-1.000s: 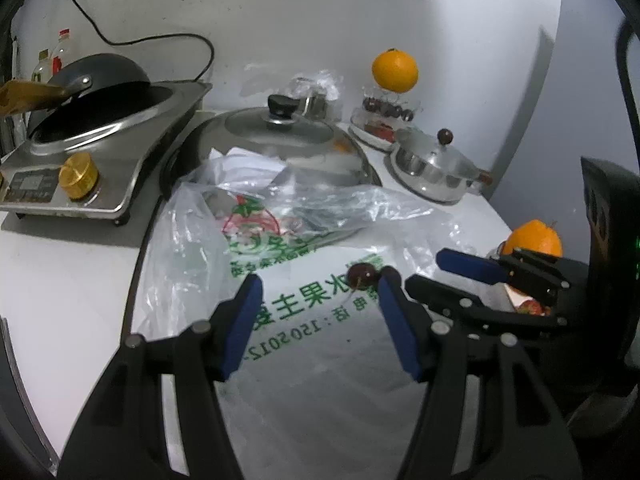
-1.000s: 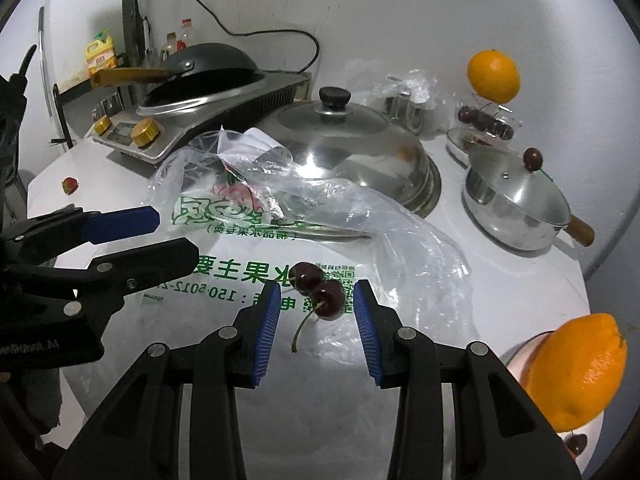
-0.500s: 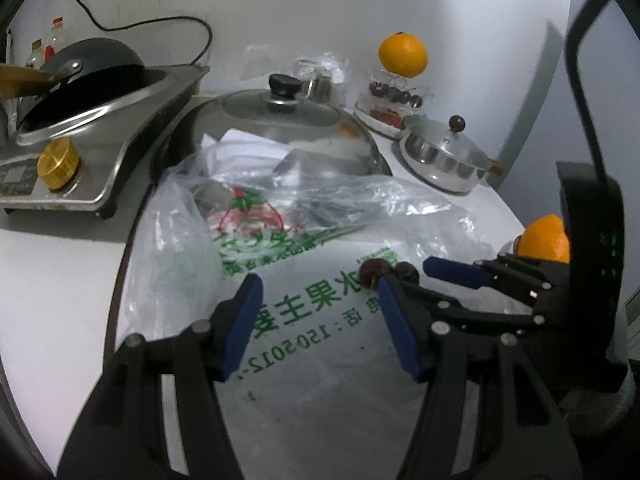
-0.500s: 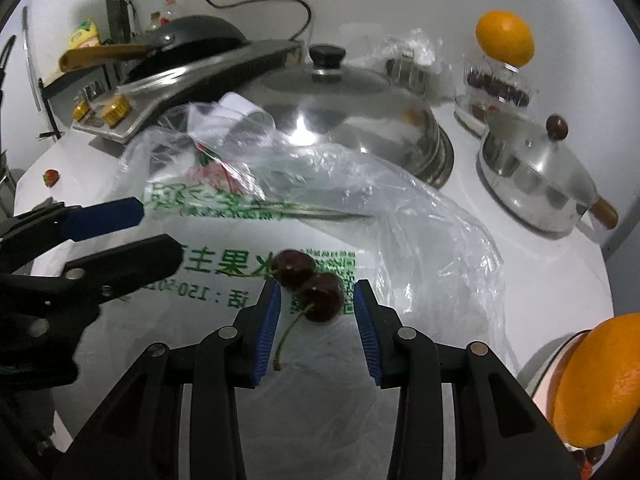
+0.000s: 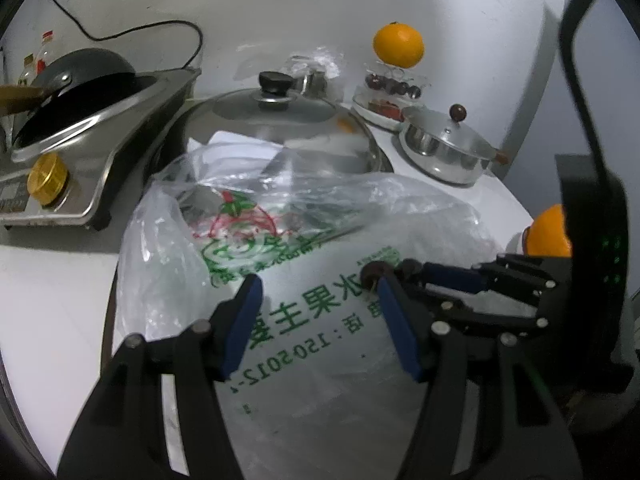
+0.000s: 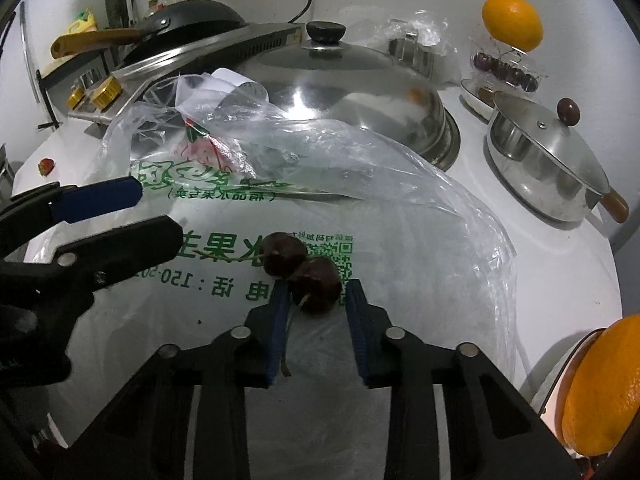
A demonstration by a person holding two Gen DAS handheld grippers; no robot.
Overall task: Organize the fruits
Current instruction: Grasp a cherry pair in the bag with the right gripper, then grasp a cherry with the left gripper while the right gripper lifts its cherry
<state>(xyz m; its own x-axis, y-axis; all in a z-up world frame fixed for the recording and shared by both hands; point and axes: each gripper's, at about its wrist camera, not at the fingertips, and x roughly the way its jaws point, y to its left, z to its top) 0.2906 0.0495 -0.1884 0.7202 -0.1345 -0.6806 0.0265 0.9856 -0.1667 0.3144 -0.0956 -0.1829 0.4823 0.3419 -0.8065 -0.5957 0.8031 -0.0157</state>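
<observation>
Your right tongs are narrowed around the near cherry, contact unclear; left tongs gape empty over the bag.

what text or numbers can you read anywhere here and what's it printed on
"水果主" in large green characters, seen upside down: on the plastic bag.
"电话:150..." with "1505012-" in the left wrist view, the rest cut off: same bag.
"精品水果专卖", small and partly blurred: same bag, under its logo.
Stove display and bottle labels: too blurred to read.
</observation>
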